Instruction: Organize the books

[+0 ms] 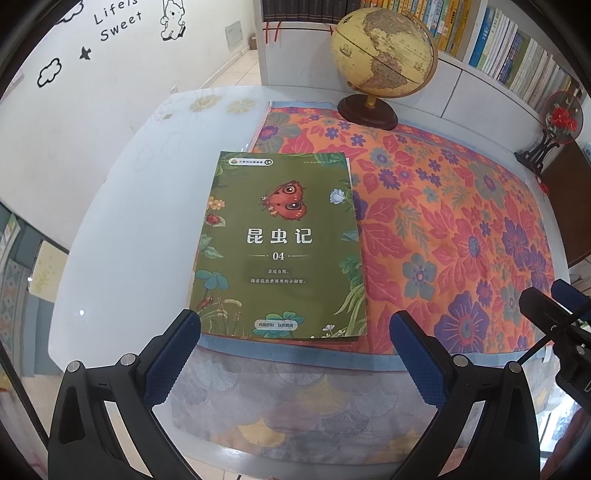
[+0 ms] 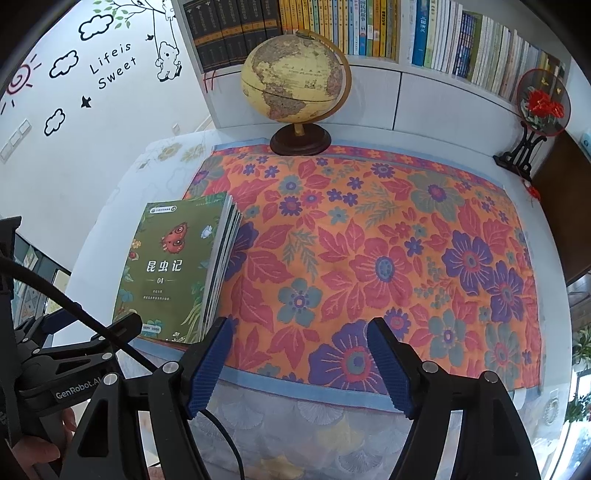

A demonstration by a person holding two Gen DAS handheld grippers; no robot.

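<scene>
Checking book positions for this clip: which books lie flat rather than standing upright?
The green butterfly-cover stack lies flat at the floral mat's left edge; the shelf books behind the globe stand upright.

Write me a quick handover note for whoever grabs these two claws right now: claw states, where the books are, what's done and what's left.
Left claw: open, empty, hovering at the near edge of the green butterfly-cover book stack.
Right claw: open, empty, over the orange floral cloth.
Books: several thin volumes piled flat, the pile straddling the cloth's left edge and the white table; their right-hand edges fan out unevenly in the right wrist view.
Done: books appear gathered into one pile.
Left: probably square up the edges; nothing is gripped yet.
Mind the tan globe on its dark wooden base at the back.
</scene>
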